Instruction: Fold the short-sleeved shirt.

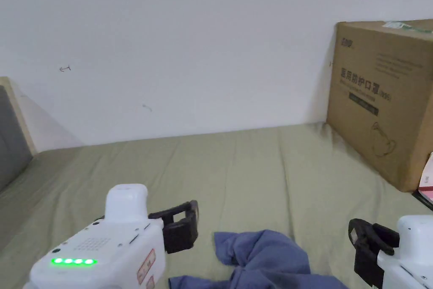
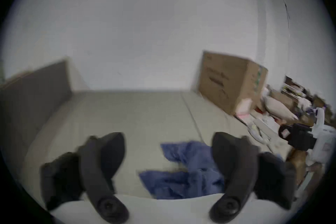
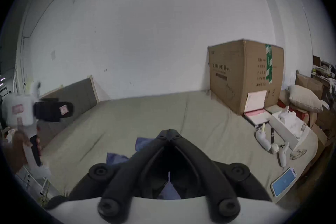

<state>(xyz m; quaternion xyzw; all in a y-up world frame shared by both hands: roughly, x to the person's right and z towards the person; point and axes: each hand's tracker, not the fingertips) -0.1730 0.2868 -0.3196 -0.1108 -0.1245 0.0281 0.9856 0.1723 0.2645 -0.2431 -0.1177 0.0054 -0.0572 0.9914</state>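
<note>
The blue short-sleeved shirt [image 1: 264, 260] lies crumpled on the olive-green bed sheet [image 1: 253, 167], near the front edge. My left gripper [image 1: 186, 226] hovers above the sheet just left of the shirt. In the left gripper view its jaws [image 2: 169, 138] stand wide apart with nothing between them, and the shirt [image 2: 190, 169] lies beyond and below. My right gripper [image 1: 365, 245] hangs to the right of the shirt. In the right gripper view its tips [image 3: 169, 134] meet, and bits of the shirt [image 3: 143, 142] show behind the jaws.
A large cardboard box [image 1: 380, 103] stands on the bed at the right, against the white wall. A grey headboard [image 1: 12, 133] bounds the left side. A phone [image 3: 283, 181], controllers [image 3: 281, 153], a white box [image 3: 287, 122] and a pillow [image 3: 303, 98] crowd the right edge.
</note>
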